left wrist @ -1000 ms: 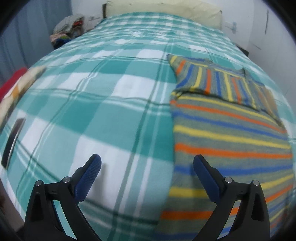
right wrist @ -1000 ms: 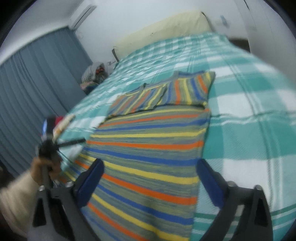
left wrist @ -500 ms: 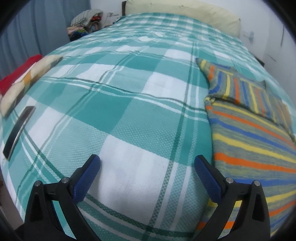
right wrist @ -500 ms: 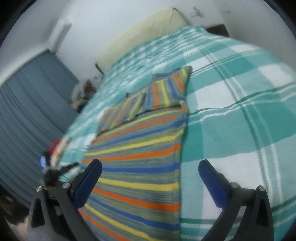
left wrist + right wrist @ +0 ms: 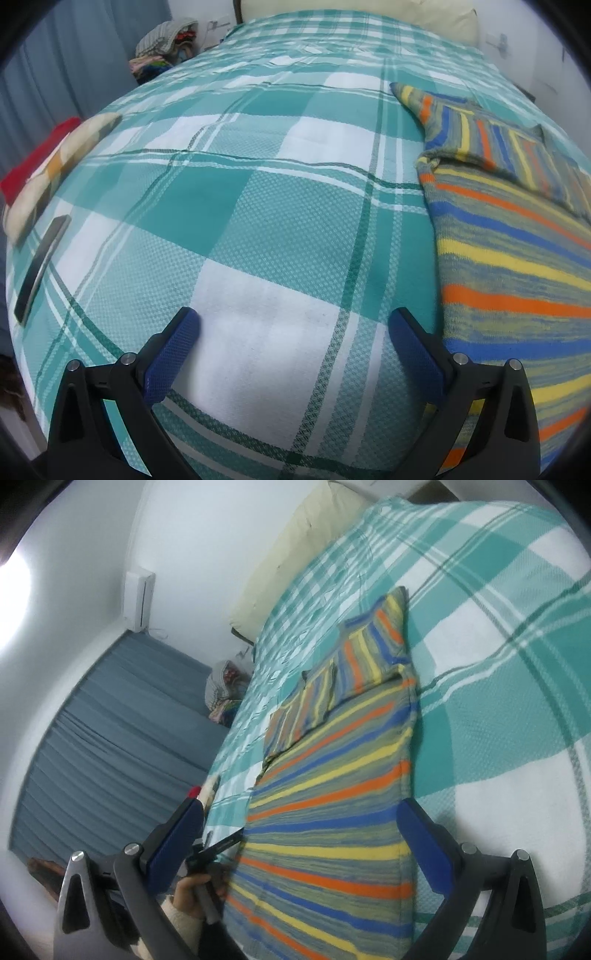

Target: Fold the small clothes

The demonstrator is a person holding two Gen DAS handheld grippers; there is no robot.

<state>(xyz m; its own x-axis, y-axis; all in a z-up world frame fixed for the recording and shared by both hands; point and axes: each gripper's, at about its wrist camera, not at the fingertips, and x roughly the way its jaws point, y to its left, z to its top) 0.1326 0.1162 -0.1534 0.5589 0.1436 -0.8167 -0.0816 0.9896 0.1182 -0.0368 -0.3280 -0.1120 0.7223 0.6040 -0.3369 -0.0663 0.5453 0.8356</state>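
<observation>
sweater (image 5: 517, 251), striped in orange, blue and yellow, is laid flat on the teal plaid bedspread (image 5: 258, 206), with both sleeves already folded across the top of the body near the pillow (image 5: 295, 550) end. its long axis is seen running from the near edge of the bed toward the pillow.

the left gripper (image 5: 293, 328) is held with its jaws spread wide and nothing between them, over bare bedspread; the sweater's left edge lies just to the right of its right finger, so the garment is off to that gripper's right side. the right gripper (image 5: 301, 821) is likewise held wide apart and empty, and the lower body of the sweater (image 5: 332, 812) is framed directly between its fingers, the right edge of the garment lying close to its right finger.

the right gripper is judged to be the nearer one to the hem. the left hand (image 5: 192, 893), gripping its tool handle, is seen beside the sweater's left edge. a bottom-to-top fold along the long axis is judged to be the remaining step, with the hem corners needing to be pinched first.

a dark phone-like slab (image 5: 40, 266) and a red and cream folded cloth (image 5: 48, 158) are left at the far left of the bed, well apart from the work.
</observation>
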